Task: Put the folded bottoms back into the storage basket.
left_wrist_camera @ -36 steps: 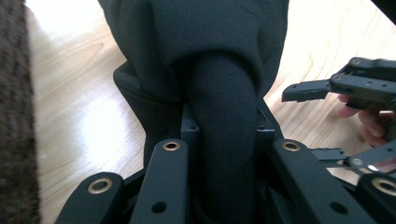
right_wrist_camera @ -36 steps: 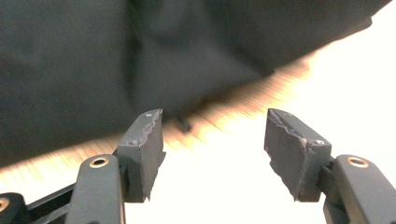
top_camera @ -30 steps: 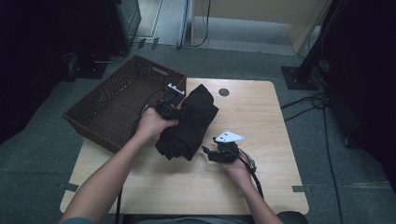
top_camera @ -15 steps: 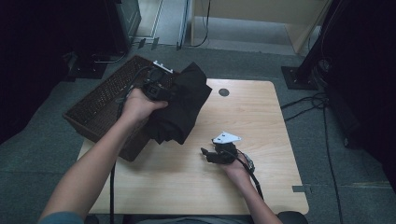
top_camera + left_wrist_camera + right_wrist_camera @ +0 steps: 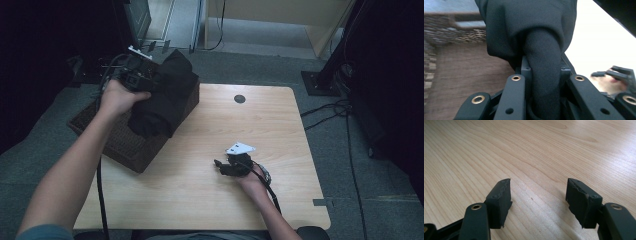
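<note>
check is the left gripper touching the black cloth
Touching: the left gripper view shows the left gripper with its jaws clamped on a fold of the black cloth.

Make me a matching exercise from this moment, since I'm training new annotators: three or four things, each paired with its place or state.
Things:
1. black cloth
2. wicker basket
3. right gripper
4. left gripper

Places or states:
A. jaws apart, nothing between them, over bare wood
B. at the table's left edge
C. clamped on fabric
D. hanging above the basket

Pairs: 1-D, 2-B, 3-A, 4-C
</note>
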Motion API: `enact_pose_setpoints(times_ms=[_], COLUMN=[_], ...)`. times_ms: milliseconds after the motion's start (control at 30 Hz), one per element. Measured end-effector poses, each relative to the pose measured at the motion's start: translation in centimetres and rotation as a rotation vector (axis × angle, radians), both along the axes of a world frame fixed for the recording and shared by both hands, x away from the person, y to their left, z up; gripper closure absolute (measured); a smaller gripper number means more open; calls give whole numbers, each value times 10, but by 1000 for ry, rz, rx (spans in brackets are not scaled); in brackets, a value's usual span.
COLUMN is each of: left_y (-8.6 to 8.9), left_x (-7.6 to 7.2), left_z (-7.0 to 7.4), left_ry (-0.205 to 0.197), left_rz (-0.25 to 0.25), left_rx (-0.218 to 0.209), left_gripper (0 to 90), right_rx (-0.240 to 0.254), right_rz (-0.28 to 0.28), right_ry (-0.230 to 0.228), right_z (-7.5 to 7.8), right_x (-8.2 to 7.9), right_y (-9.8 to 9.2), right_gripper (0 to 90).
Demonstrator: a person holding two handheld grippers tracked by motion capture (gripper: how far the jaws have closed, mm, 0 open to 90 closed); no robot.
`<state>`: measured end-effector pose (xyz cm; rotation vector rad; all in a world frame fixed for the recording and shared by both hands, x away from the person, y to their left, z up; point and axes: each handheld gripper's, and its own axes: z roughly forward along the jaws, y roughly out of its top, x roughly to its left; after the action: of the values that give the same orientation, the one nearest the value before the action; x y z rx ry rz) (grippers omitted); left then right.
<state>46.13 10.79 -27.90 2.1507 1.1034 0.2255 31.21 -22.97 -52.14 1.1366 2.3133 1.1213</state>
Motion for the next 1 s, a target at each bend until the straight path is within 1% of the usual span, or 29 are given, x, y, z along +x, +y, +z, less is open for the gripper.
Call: enact_pose_setpoints(times_ms=[67, 133, 167, 233, 333, 467, 533, 633, 700, 800, 900, 967, 1000], left_y=[8, 14, 17, 21, 23, 21, 20, 19, 22, 26, 31, 33, 34], left_x=[3, 5, 6, 9, 14, 21, 25, 32, 38, 45, 52, 55, 55], left_z=[4, 5, 5, 1, -10, -26, -36, -51, -60, -73, -84, -90, -92], left_ry=[1, -1, -2, 5, 18, 33, 41, 49, 64, 80, 103, 116, 116], left_rz=[11, 12, 18, 24, 26, 13, 16, 14, 20, 14, 12, 16, 18], left_rx=[23, 51, 56, 69, 79, 60, 48, 57, 45, 42, 16, -3, -16], left_gripper=[757, 757, 756, 756, 756, 756, 756, 756, 755, 755, 755, 755, 755], right_rx=[-2, -2, -2, -7, -10, -19, -22, -29, -31, -32, -29, -29, -28], right_rz=[-1, -1, -1, -1, 4, 2, 0, 3, 0, 1, 2, 0, -3], right_ry=[-3, -7, -6, -5, -8, -3, -5, -8, -9, -8, -4, -4, -2], right_z=[0, 0, 0, 0, 0, 0, 0, 0, 0, 0, 0, 0, 0], right_x=[0, 0, 0, 0, 0, 1, 1, 1, 1, 1, 1, 1, 1], right_y=[0, 1, 1, 1, 2, 3, 3, 4, 4, 4, 4, 4, 4], right_gripper=[371, 372, 371, 372, 373, 378, 380, 380, 381, 383, 386, 386, 386])
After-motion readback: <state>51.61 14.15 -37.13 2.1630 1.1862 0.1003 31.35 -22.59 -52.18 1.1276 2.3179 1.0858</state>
